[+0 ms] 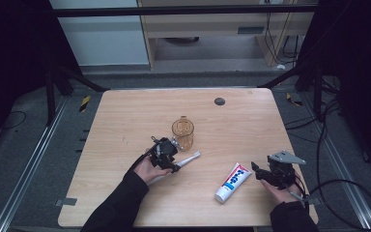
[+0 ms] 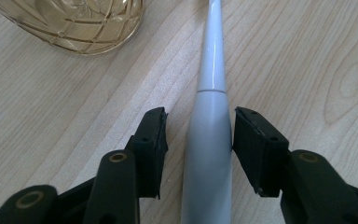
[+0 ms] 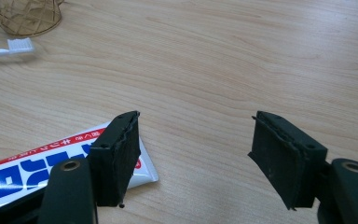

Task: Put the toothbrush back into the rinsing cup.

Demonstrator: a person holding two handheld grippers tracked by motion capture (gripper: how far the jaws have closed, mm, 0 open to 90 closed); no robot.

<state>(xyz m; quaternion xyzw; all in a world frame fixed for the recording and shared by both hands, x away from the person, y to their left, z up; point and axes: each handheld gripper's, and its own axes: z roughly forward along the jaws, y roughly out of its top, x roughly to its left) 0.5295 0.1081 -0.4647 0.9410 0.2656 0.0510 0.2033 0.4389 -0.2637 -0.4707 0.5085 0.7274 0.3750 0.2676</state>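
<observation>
The desk (image 1: 125, 121) is evenly lit from overhead; surroundings from 9 to 3 o'clock fall into near black. My left claw (image 2: 198, 140) view is sharp on the wood grain, with a glare stripe along the toothbrush (image 2: 212, 70). Shadows beneath objects are soft. The high view is slightly soft overall.

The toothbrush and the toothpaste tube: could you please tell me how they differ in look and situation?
The toothbrush is slim, plain white and lies between the open jaws of the left tool; the toothpaste tube is broader, flat, with blue and red print. The tube lies beside the right tool, outside its open jaws. The toothbrush is close to the amber cup; the tube is farther off. Both lie flat on the wooden table.
</observation>
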